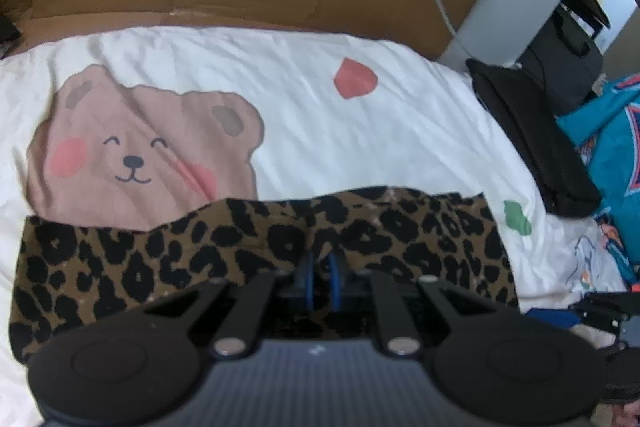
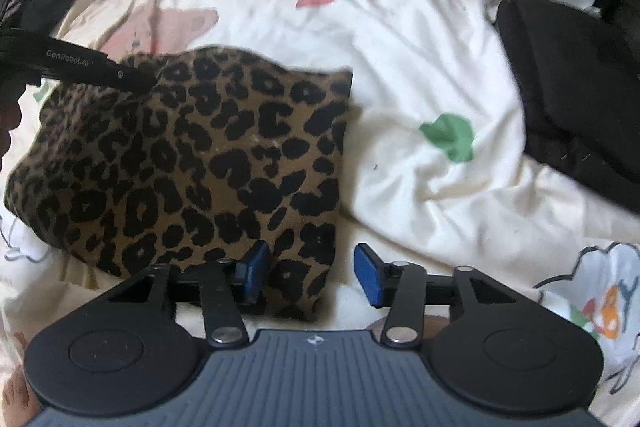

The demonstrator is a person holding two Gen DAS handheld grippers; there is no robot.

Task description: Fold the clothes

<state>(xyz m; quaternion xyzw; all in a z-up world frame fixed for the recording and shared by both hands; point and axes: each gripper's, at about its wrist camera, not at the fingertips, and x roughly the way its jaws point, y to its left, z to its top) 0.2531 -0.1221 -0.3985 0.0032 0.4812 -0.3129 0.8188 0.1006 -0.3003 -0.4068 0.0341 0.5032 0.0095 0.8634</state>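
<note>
- Left wrist view: the left tool (image 1: 320,267) is seen pinched narrow on the leopard-print brown-and-black fabric garment (image 1: 160,259), which is draped across the white cartoon-bear-printed bedsheet (image 1: 360,131) and gathered at the blue pads. Only a thin edge appears to be held, so the cloth could be lost from the grip if it is lifted quickly.
- Left wrist view: the folded black garment (image 1: 528,139) and the teal printed cloth (image 1: 616,147) are seen near the bed's right side; these could be disturbed if the leopard piece is swung that way.
- Right wrist view: the right tool (image 2: 308,271) is held wide, with its left blue pad (image 2: 252,267) on the garment's near corner and the other over bare sheet. If it is closed here, the soft sheet could be pinched together with the corner.
- Right wrist view: the garment is seen as a rumpled, partly folded mound, so a crooked fold could be set in if the edges are not aligned first.
</note>
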